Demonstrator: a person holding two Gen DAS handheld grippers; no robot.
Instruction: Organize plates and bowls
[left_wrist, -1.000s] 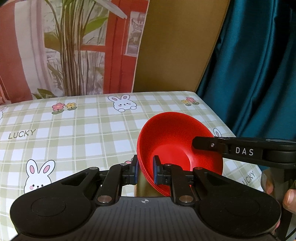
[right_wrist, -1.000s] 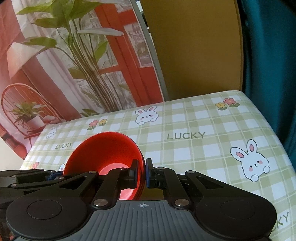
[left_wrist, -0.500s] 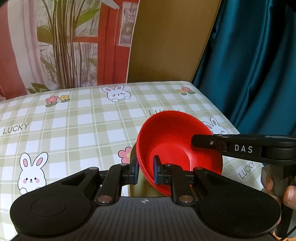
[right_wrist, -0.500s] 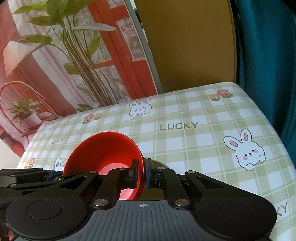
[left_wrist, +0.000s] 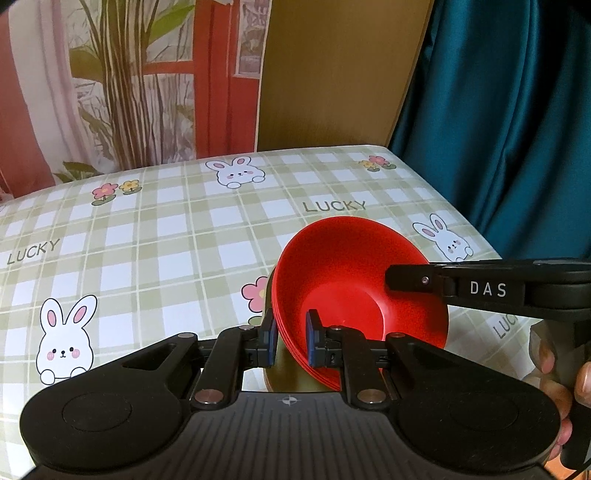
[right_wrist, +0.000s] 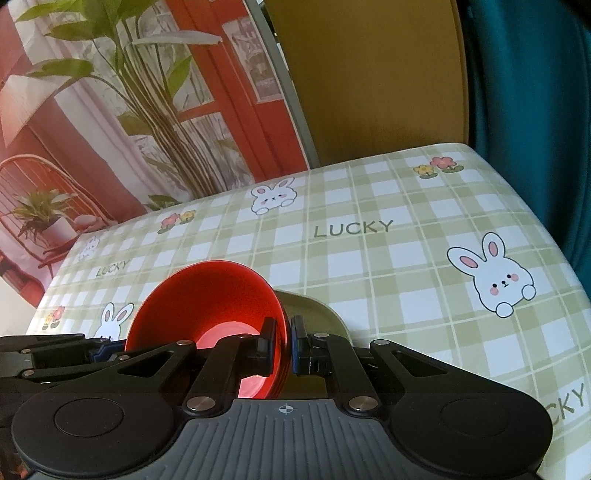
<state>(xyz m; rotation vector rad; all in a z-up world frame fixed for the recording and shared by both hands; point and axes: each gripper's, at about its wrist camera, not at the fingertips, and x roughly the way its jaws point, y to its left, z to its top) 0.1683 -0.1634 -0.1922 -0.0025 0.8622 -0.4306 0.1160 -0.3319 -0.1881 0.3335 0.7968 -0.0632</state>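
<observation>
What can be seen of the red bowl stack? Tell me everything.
The glossy red plastic-looking bowl stack shows several thin nested rims at its lower edge, so it seems to be several bowls. It is round and deep, tilted with its opening towards the cameras. The left tongs pinch its rim on one side and the right tongs pinch the opposite side. An olive-green dish sits right behind it, over the checked bunny-print tablecloth; contact between them is unclear.

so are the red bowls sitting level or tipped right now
Tipped. The red bowls are gripped at opposite rims by the left gripper and right gripper, openings tilted toward the cameras.
</observation>
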